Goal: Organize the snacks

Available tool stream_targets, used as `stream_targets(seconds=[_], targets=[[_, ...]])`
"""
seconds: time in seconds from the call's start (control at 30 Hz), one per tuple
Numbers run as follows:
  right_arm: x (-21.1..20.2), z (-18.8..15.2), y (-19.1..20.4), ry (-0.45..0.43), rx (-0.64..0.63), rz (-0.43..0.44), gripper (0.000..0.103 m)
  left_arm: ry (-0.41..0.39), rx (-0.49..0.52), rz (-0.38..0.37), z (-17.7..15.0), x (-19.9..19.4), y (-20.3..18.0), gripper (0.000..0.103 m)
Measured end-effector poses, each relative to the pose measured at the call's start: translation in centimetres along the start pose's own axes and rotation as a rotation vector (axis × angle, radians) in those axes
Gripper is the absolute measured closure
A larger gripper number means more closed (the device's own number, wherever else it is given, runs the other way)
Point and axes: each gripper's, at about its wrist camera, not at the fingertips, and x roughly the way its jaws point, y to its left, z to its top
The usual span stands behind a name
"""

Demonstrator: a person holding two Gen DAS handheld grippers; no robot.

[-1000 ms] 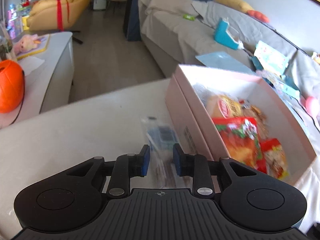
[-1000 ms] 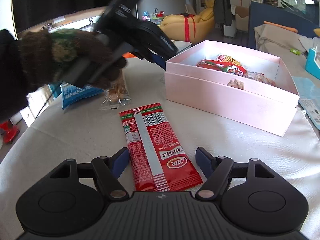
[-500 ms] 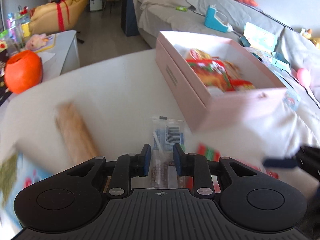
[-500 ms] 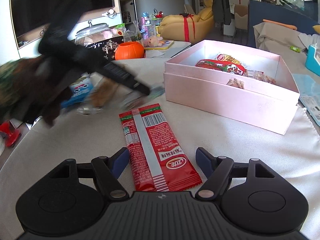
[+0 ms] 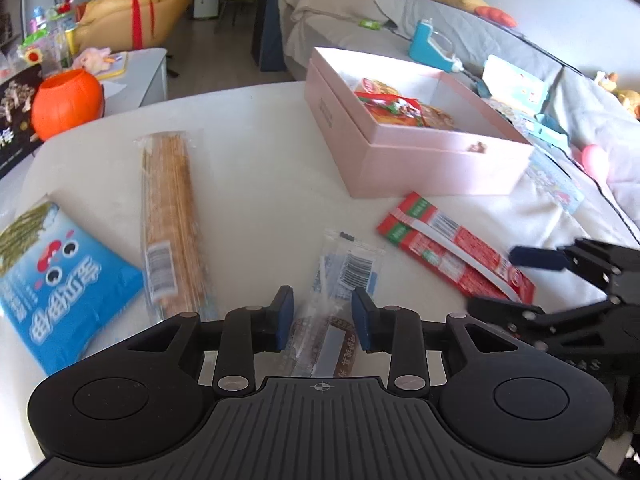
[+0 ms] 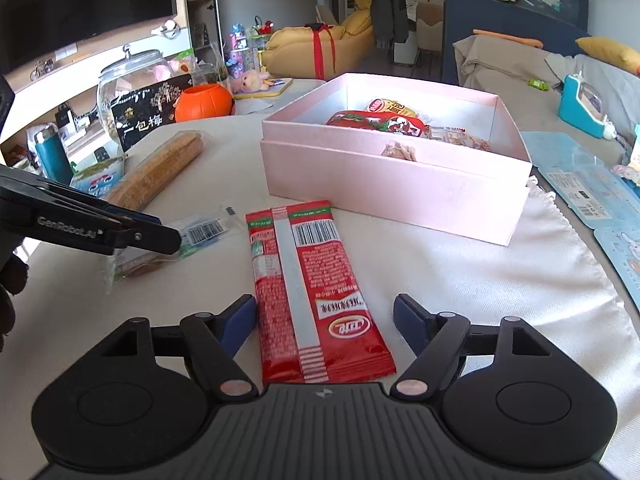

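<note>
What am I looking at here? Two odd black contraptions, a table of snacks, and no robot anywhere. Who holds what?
There is no robot: a person holds a hand tool with a two-finger claw in each hand, and each claw carries a camera looking along its fingers. One picture comes from the left claw, the other from the right claw. On the white table lie a clear snack packet, a red sachet, a long biscuit pack and a blue bag. The pink box already holds some snacks. The left claw has just been opening, its pads clear of the packet between them. The right claw straddles the sachet, open.
</note>
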Motion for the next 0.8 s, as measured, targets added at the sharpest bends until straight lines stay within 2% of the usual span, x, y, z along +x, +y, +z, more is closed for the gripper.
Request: stream_targets(seconds=[0.13, 0.27, 0.37, 0.5, 0.63, 0.7, 0.77, 0.8], targets=[[0.0, -0.1, 0.3, 0.003, -0.023, -0.013, 0.023, 0.016, 0.076, -0.03, -1.2, -1.2, -0.8, 0.066], [-0.1, -0.2, 0.2, -0.001, -0.015, -0.007, 0.023, -0.024, 0.162, -0.004, -2.2, -3.6, -1.9, 0.067], [-0.1, -0.2, 0.1, -0.003, -0.011, -0.006, 0.023, 0.024, 0.23, 0.002, -2.9, -3.9, -3.0, 0.066], [-0.1, -0.2, 0.1, -0.005, -0.006, -0.002, 0.023, 0.031, 0.341, 0.075, -3.7, -3.4, -4.9, 0.064], [-0.2, -0.2, 0.0, -0.007, 0.0, 0.001, 0.023, 0.032, 0.316, 0.089, -3.1, -2.7, -4.8, 0.059], [-0.2, -0.2, 0.0, -0.007, 0.0, 0.001, 0.023, 0.057, 0.298, 0.126, -2.9, -2.0, -4.2, 0.054], [-0.2, -0.2, 0.0, -0.007, 0.001, 0.001, 0.023, 0.05, 0.226, 0.11, -2.7, -1.8, -2.9, 0.049], [-0.2, -0.2, 0.0, -0.007, 0.001, 0.002, 0.023, 0.05, 0.187, 0.102, -2.6, -1.8, -2.2, 0.043]])
